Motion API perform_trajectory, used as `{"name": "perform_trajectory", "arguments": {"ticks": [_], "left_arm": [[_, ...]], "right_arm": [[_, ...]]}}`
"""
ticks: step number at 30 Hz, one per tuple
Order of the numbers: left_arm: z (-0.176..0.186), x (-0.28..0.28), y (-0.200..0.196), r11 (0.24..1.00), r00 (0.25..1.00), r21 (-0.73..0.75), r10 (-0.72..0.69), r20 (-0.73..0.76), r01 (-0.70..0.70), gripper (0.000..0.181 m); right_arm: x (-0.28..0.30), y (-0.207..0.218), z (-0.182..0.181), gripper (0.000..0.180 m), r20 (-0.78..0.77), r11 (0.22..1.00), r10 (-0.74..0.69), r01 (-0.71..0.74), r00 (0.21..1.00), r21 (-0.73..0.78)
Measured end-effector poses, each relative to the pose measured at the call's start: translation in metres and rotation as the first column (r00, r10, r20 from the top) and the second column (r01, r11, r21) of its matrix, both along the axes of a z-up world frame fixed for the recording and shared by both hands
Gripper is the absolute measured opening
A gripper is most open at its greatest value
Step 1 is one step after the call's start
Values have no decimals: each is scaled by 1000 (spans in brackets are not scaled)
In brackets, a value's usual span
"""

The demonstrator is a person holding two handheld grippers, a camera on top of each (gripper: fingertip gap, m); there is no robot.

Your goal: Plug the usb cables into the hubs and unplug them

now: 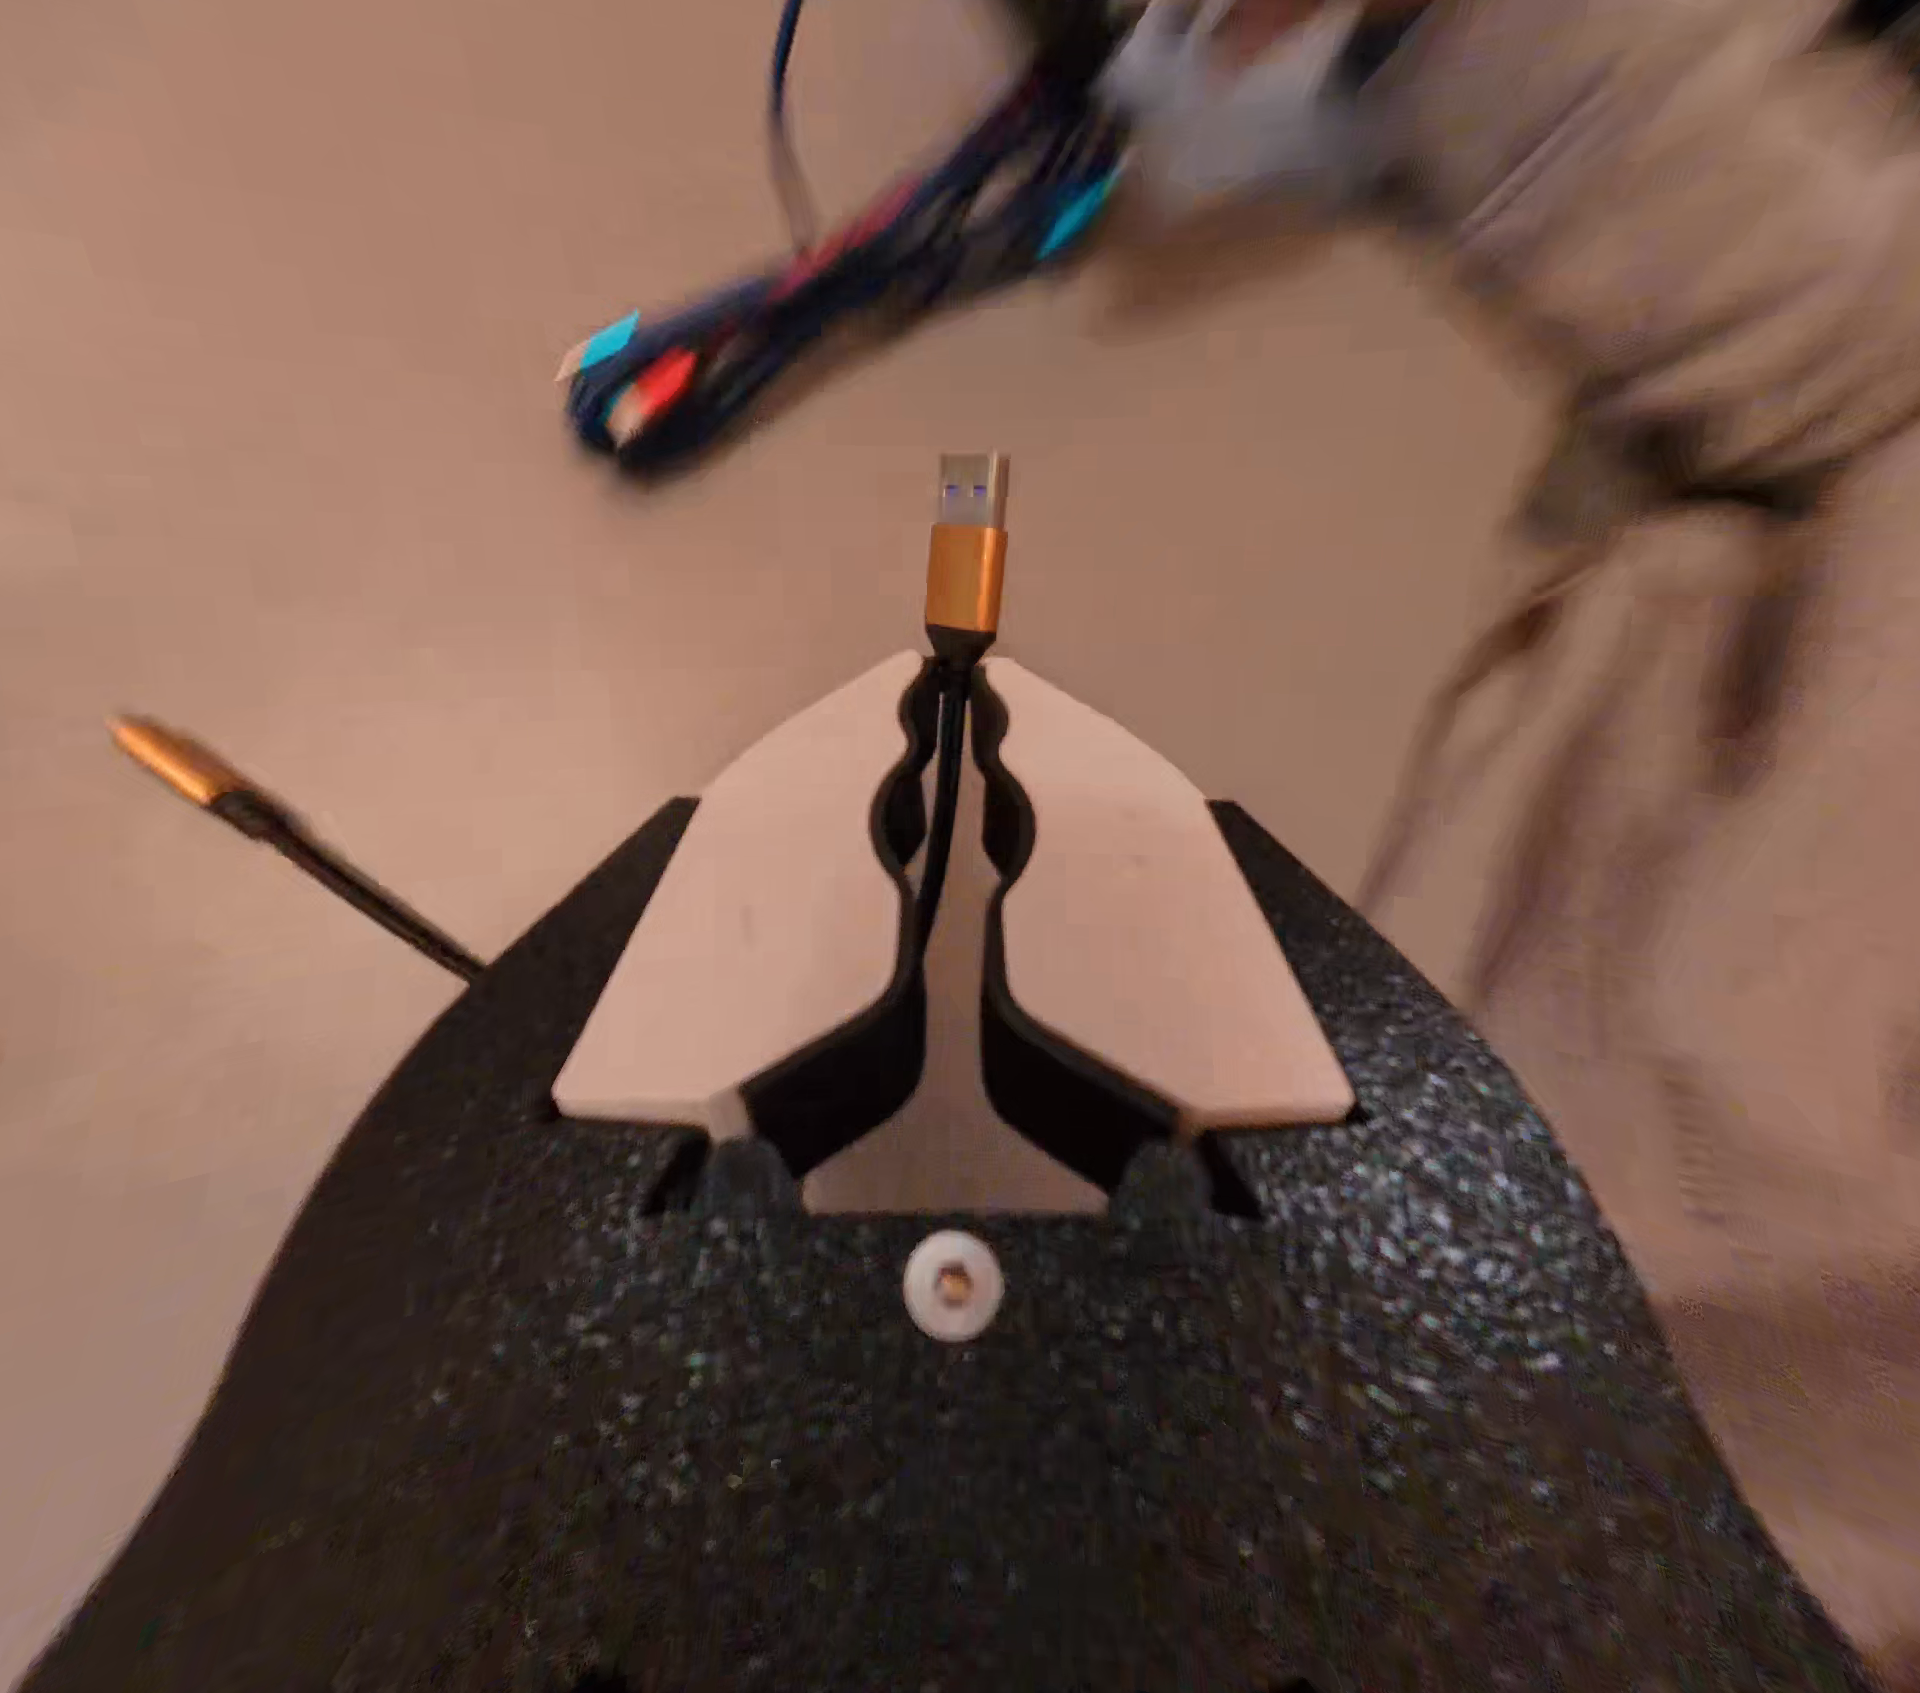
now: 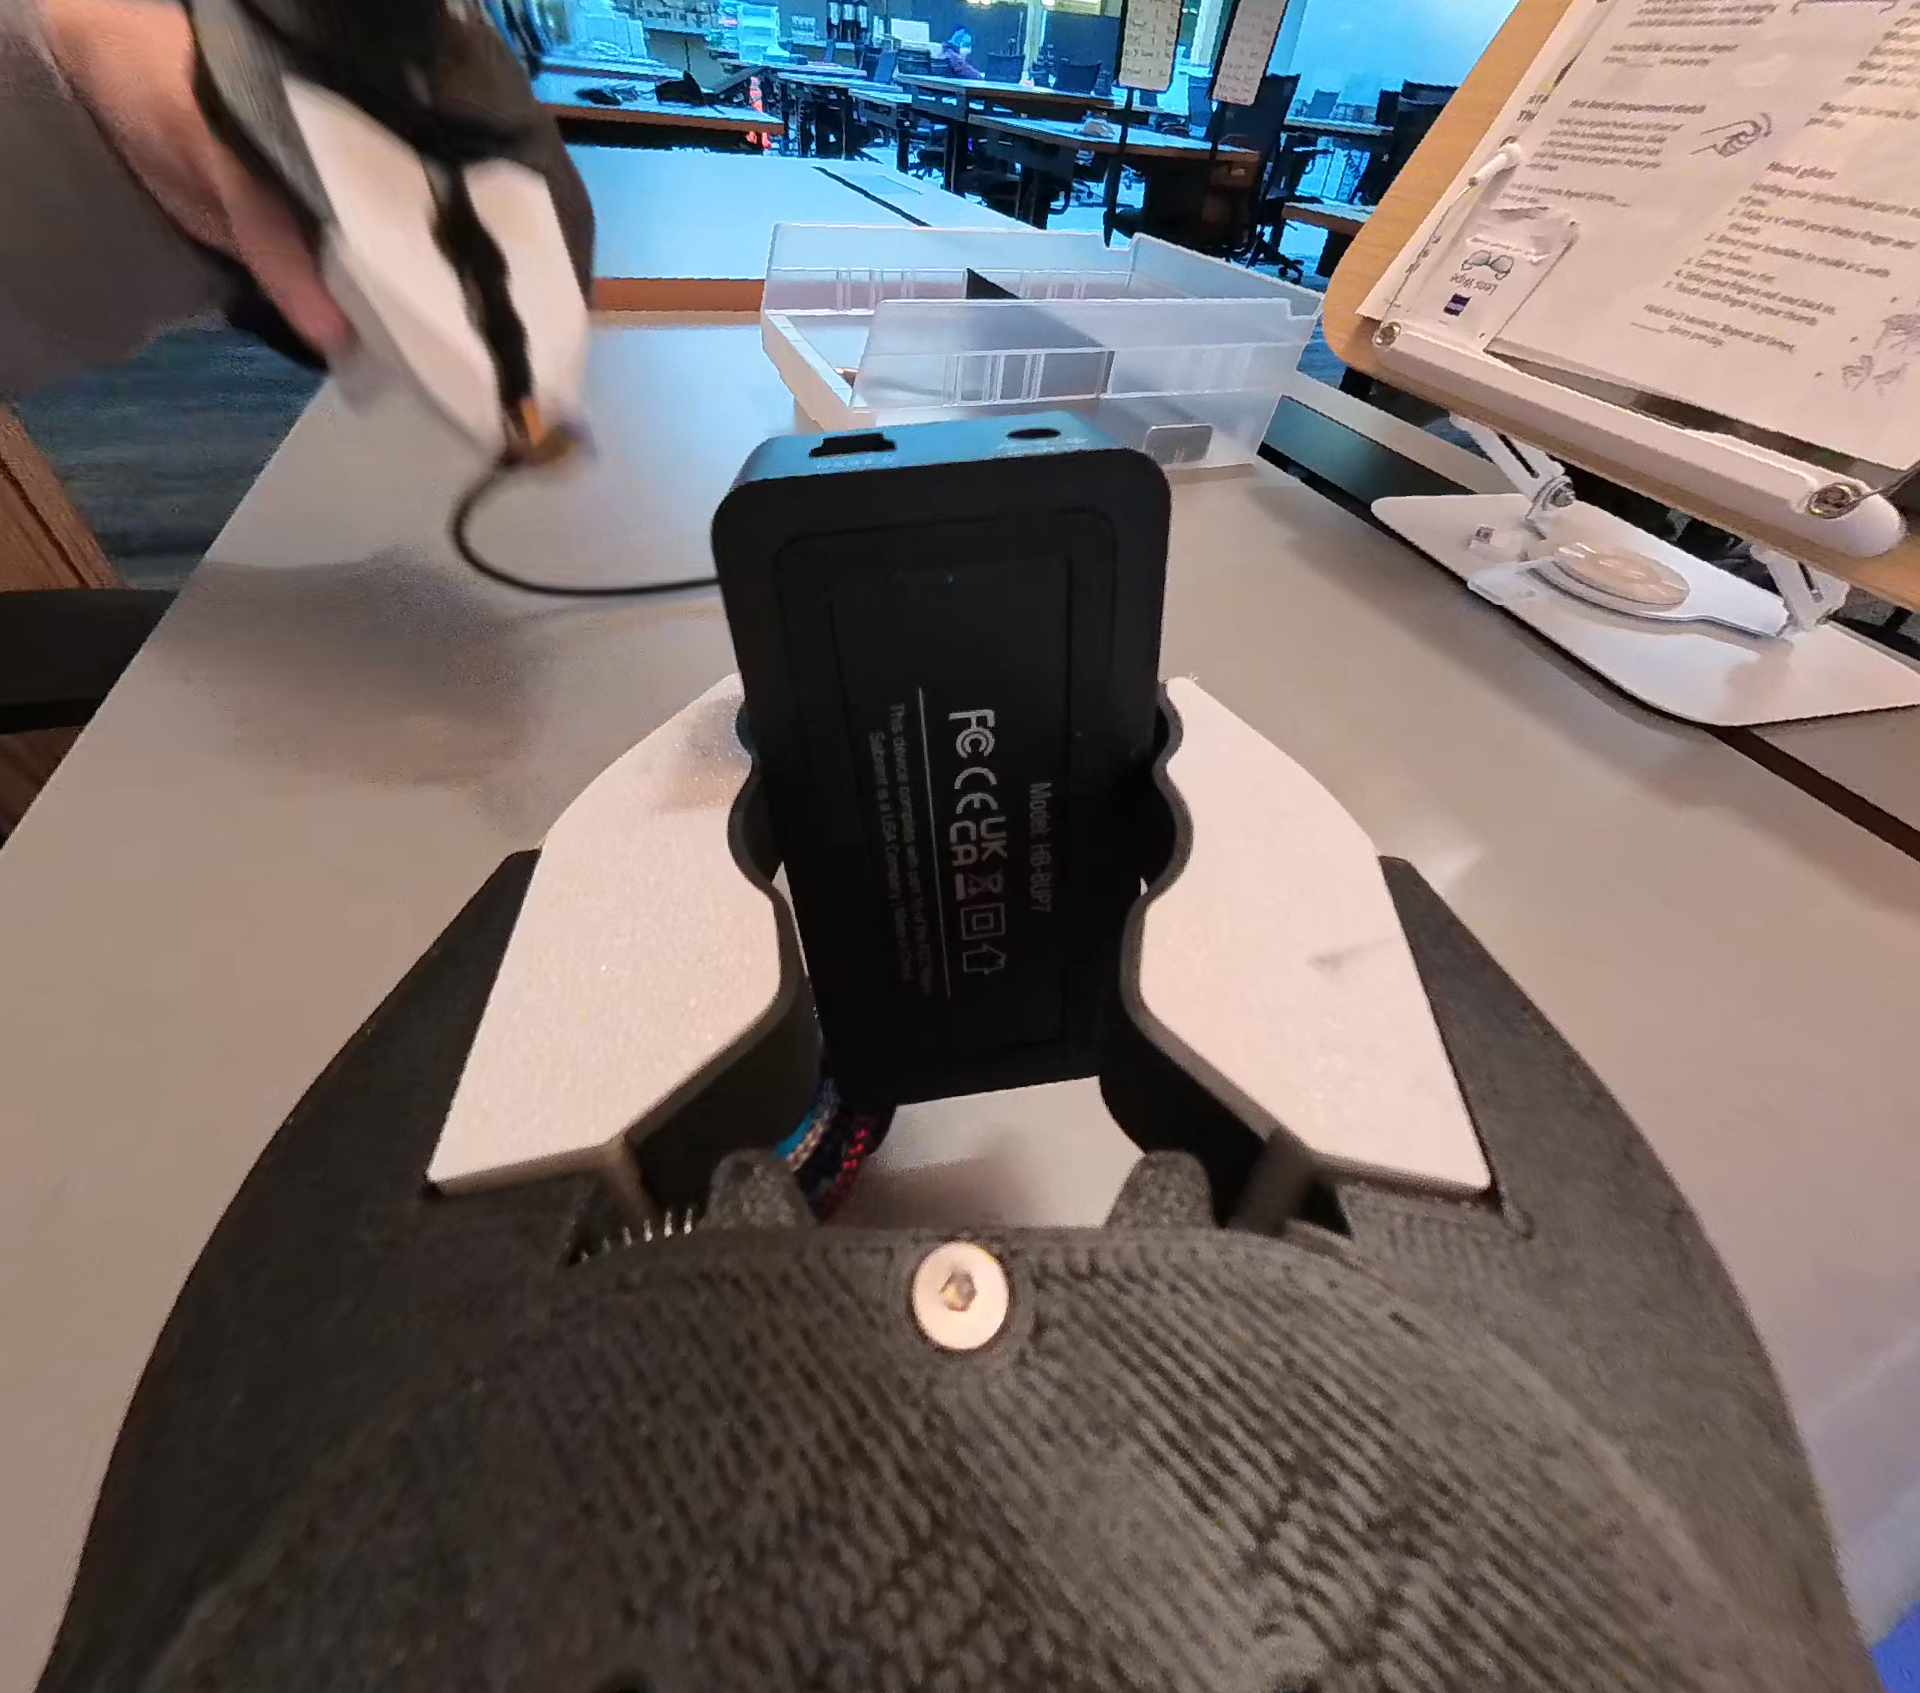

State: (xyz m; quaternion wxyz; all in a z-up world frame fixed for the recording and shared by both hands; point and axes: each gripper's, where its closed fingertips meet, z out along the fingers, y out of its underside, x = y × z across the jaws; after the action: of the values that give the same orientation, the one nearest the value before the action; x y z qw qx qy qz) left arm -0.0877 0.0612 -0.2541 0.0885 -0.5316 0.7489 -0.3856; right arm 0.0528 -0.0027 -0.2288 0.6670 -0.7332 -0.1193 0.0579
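My left gripper point(image 1: 954, 661) is shut on a black USB cable just behind its gold-sleeved plug point(image 1: 968, 547), which sticks out forward past the fingertips. The cable's other gold end point(image 1: 171, 760) pokes out at lower left. My right gripper point(image 2: 951, 708) is shut on a black USB hub point(image 2: 940, 729), held upright with its underside toward the camera and its braided cable point(image 2: 842, 1150) trailing down. The left gripper point(image 2: 540, 438) also shows in the right wrist view, up left above the table, with the plug at its tip. In the left wrist view the right gripper and hub are a blur at upper right.
A blurred bundle of braided cables point(image 1: 790, 324) with coloured tags hangs at centre. A clear plastic bin point(image 2: 1039, 334) stands behind the hub on the grey table point(image 2: 312, 760). A document stand point(image 2: 1621, 209) with papers is at the right. A person's sleeve point(image 2: 94, 189) shows at left.
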Motion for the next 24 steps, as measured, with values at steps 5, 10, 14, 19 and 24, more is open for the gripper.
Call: {"name": "perform_trajectory", "arguments": {"ticks": [5, 10, 14, 19, 24], "left_arm": [[129, 0, -13, 829, 982, -551, 7, 189, 100, 5], [68, 27, 36, 894, 990, -441, 124, 75, -78, 0], [-12, 53, 75, 970, 975, -116, 220, 26, -216, 3], [-43, 67, 57, 982, 981, 40, 182, 62, -184, 18], [-65, 56, 35, 965, 995, 249, 93, -20, -85, 23]], "right_arm": [[0, -1, 1, 68, -3, 1000, 3, -3, 1000, 2], [-1, 0, 1, 68, -3, 1000, 8, -8, 1000, -1], [-2, 0, -2, 68, 8, 1000, 6, -5, 1000, -11], [3, -2, -3, 68, 5, 1000, -12, 12, 1000, -14], [5, -2, -5, 68, 18, 1000, -17, 18, 1000, -24]]}}
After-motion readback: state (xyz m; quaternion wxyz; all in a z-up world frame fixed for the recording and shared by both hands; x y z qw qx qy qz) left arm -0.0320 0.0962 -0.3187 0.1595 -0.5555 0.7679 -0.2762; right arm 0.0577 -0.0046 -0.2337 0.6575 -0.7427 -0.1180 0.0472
